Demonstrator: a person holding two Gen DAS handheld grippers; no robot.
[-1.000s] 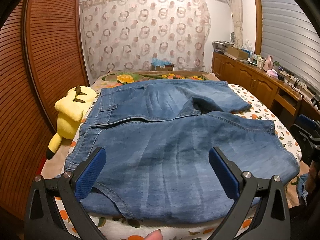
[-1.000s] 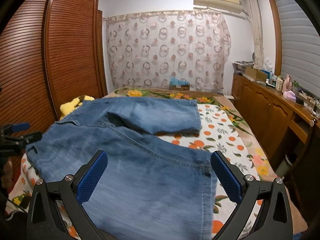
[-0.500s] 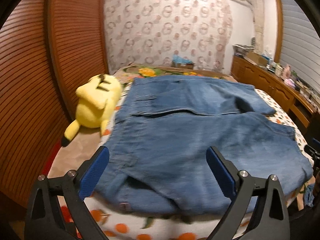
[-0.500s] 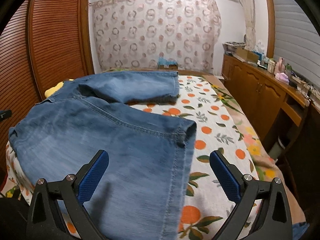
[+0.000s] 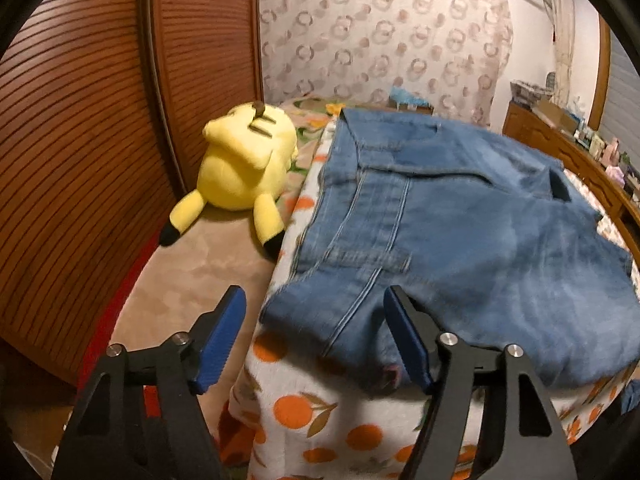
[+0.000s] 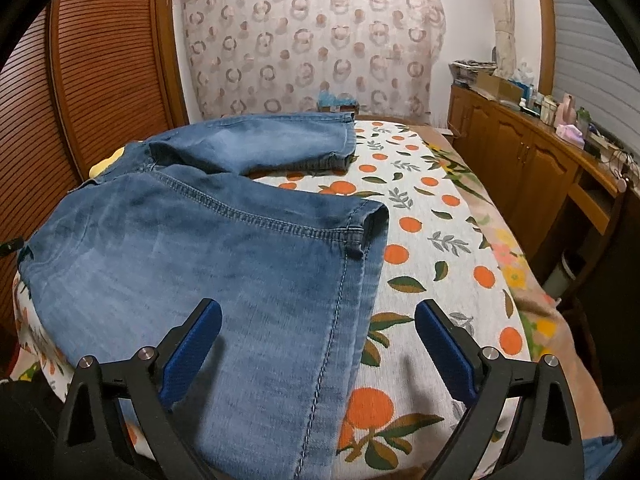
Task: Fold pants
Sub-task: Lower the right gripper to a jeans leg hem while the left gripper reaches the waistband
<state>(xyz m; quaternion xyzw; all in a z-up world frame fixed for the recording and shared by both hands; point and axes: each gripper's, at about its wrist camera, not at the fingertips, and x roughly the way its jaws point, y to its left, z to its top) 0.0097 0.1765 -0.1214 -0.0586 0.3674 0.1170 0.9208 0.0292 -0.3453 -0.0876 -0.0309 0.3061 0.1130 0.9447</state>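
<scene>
Pants: blue denim pants (image 5: pixel 460 240) lie spread on the bed, folded over themselves, one leg reaching toward the far curtain.
Bed: white sheet with orange fruit print (image 6: pixel 432 248) covers it; the pants take its left part in the right wrist view.
Left tool (image 5: pixel 316 340): jaws apart and just been closing, the near left corner of the pants between the blue pads, not pressed.
Right tool (image 6: pixel 316 344): jaws wide apart over the near hem of the pants, gripping nothing.
Plush: yellow soft toy (image 5: pixel 244 164) lies left of the pants, beside the brown slatted wardrobe (image 5: pixel 80 140).
Cabinet: wooden cabinet (image 6: pixel 532 160) stands along the right.
</scene>
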